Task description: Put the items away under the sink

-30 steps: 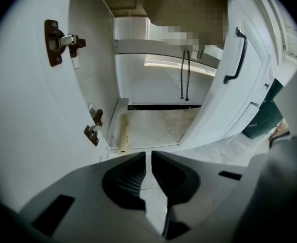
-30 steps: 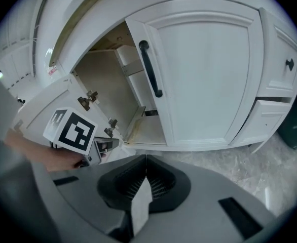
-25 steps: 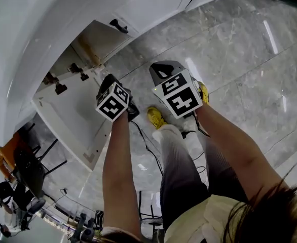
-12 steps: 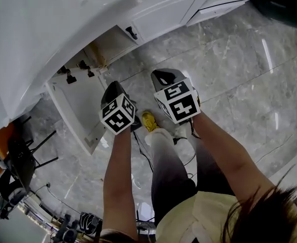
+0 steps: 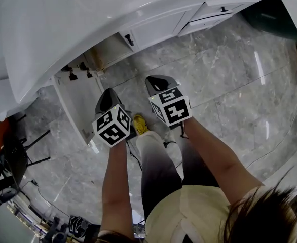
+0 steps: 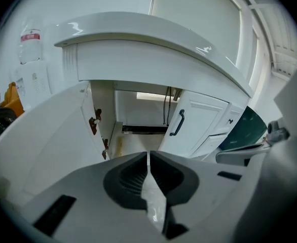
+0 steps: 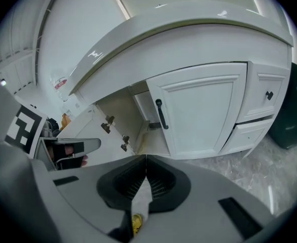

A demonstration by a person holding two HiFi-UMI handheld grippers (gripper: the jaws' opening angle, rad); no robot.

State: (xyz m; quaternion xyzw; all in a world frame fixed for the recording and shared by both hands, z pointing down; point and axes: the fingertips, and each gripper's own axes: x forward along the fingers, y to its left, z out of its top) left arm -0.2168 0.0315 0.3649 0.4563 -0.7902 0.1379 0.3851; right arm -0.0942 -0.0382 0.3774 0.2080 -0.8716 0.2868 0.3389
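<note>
Grey marble floor (image 5: 229, 85). White counter (image 5: 87, 29) curves across the far side. Under-sink cabinet (image 6: 138, 115) is below it. The left door (image 5: 80, 103) is swung open, the right door (image 7: 204, 110) closed. Inside is bare as far as visible. Both grippers are held side by side in front of the opening, well apart from it. Left gripper (image 6: 148, 158) jaws are together, nothing between them. Right gripper (image 7: 146, 162) jaws are also together and empty. A red-labelled bottle (image 6: 30, 44) shows far left, probably on the counter. Yellow shoe (image 5: 140, 124) is on the floor between the grippers. Dark handle (image 7: 161, 114) is on the closed door.
</note>
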